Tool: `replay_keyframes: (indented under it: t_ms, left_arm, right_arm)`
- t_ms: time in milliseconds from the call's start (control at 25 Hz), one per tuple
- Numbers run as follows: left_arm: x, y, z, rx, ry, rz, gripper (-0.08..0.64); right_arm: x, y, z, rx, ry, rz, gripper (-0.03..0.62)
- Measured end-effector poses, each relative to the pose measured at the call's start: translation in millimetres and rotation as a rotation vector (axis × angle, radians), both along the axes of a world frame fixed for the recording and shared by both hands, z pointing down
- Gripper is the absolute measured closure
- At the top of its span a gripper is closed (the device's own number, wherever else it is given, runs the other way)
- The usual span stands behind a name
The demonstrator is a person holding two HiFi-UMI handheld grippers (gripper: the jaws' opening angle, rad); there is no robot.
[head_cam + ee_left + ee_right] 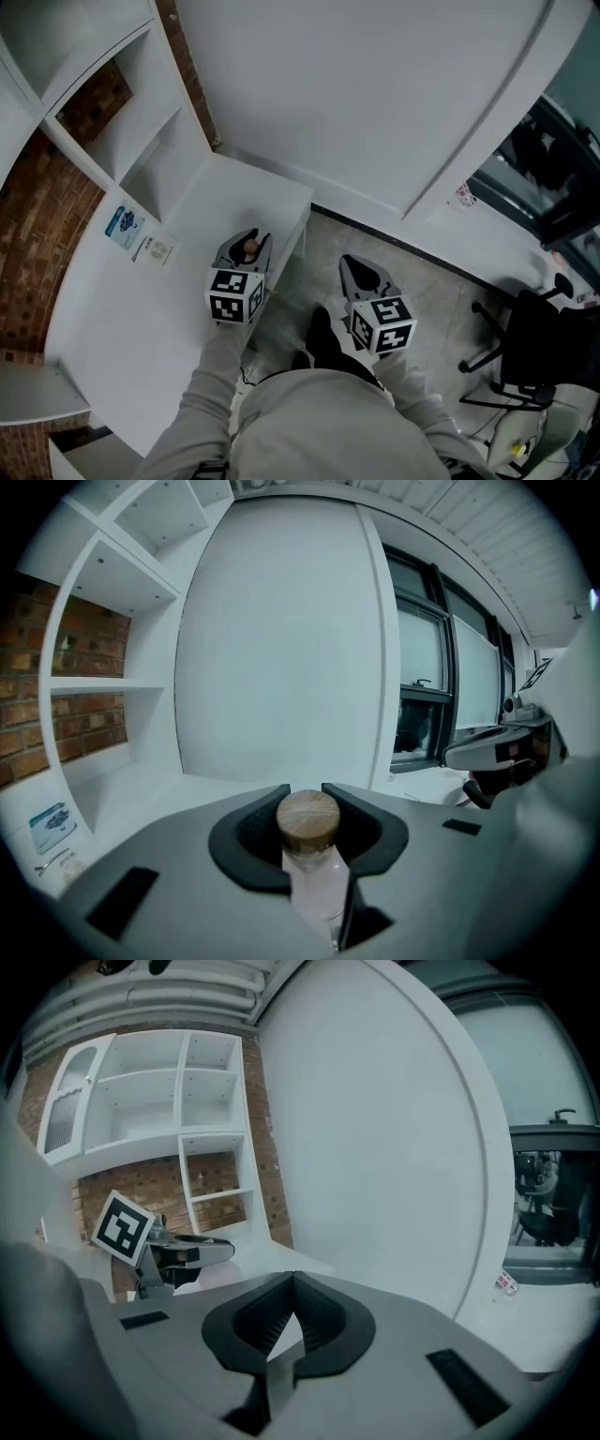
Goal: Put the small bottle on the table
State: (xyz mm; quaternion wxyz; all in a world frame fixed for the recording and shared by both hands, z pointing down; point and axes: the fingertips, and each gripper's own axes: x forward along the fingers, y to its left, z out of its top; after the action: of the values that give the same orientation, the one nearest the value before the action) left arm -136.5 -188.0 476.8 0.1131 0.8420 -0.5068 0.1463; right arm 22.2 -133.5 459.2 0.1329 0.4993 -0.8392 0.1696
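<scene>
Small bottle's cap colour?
Light brown, wood-grained cap; best seen in the left gripper view.

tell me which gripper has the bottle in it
The left gripper: its jaws clamp the small bottle, while the right gripper is shut on nothing.

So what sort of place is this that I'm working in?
Probably an office or study room, though that's a guess: a white table sits beside white shelves on a brick wall, and a black swivel chair stands on the floor.
</scene>
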Motion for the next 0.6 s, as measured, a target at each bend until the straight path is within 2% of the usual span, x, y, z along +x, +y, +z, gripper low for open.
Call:
replay_keyframes:
  t_ms: [600]
  left_arm:
    - [39.1,-106.6,18.7,-0.018,-0.026,0.001,0.445]
  right_arm:
    - [41.7,-62.4,15.8,-0.058,-0.024,0.036,0.565]
